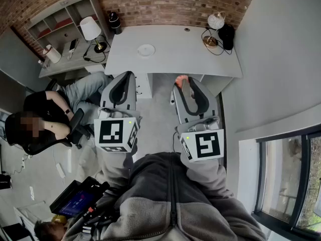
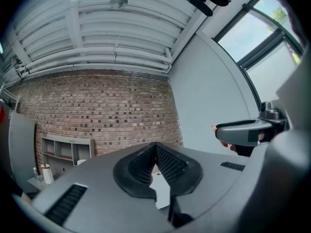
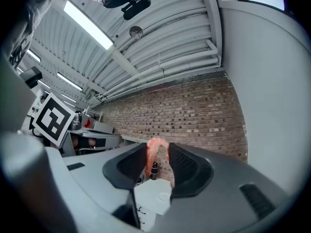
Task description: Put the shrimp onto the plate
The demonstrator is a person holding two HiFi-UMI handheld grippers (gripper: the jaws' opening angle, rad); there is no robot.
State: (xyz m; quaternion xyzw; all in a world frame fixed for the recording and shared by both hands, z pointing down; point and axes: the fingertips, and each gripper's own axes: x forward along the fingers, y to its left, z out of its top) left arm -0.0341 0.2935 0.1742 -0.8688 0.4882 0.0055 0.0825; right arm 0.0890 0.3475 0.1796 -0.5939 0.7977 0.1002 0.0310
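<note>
A pink curved shrimp (image 3: 154, 153) is pinched between the jaws of my right gripper (image 3: 158, 155), sticking up past the tips. In the head view the shrimp (image 1: 180, 79) shows at the tip of the right gripper (image 1: 183, 82), held in the air short of the white desk (image 1: 200, 54). A small white plate (image 1: 146, 50) lies on that desk, ahead and left of the shrimp; the plate (image 3: 164, 196) also shows below the right jaws. My left gripper (image 1: 128, 75) hovers beside it, jaws together with nothing in them (image 2: 155, 147).
On the desk stand a black speaker (image 1: 115, 22) at the back left and a globe lamp (image 1: 215, 24) with a black object at the back right. A person sits in a chair (image 1: 47, 117) to the left, by a side table with a white lamp (image 1: 91, 30). A grey wall and window (image 1: 286, 185) run along the right.
</note>
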